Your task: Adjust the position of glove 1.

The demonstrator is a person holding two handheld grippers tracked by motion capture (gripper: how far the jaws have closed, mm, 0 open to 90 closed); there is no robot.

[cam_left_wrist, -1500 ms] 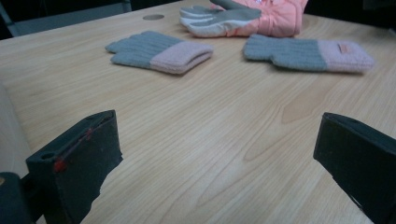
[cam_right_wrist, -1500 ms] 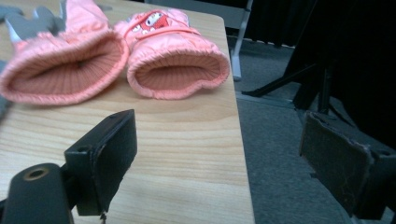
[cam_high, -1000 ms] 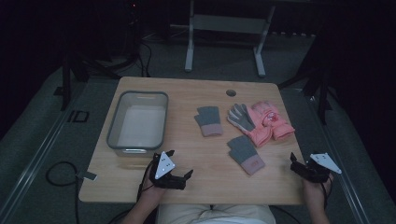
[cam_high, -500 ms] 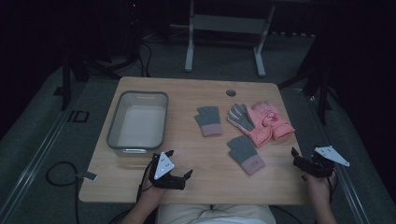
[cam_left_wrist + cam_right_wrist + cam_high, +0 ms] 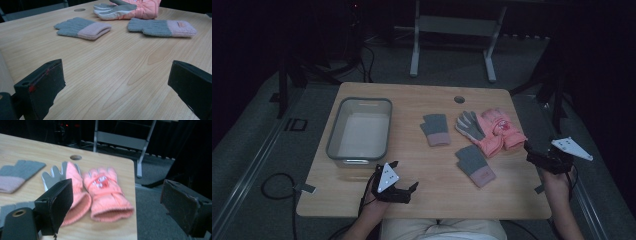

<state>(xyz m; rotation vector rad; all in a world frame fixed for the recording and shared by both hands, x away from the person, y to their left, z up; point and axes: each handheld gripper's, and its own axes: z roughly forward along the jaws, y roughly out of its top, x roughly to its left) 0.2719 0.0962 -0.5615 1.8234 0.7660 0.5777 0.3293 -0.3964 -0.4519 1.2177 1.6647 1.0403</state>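
Observation:
Two pink padded gloves lie at the table's right: one palm up with grey fingers (image 5: 472, 126) (image 5: 72, 182), one back up (image 5: 507, 131) (image 5: 106, 191). Two grey knit gloves with pink cuffs lie apart, one mid-table (image 5: 435, 129) (image 5: 82, 27), one nearer the front (image 5: 475, 165) (image 5: 162, 27). My left gripper (image 5: 404, 176) (image 5: 115, 82) rests open near the front edge, aimed at the gloves, holding nothing. Over the table's right edge my right gripper (image 5: 532, 152) (image 5: 117, 205) hangs open and empty, facing the pink gloves.
A clear plastic bin (image 5: 360, 152) stands empty at the table's left. A round cable hole (image 5: 459, 99) marks the far edge. Beyond the wooden table (image 5: 422, 200) stands a metal frame (image 5: 452, 25) on dark floor.
My right gripper has drifted rightward, out past the table's right edge. The left gripper and the gloves have stayed put.

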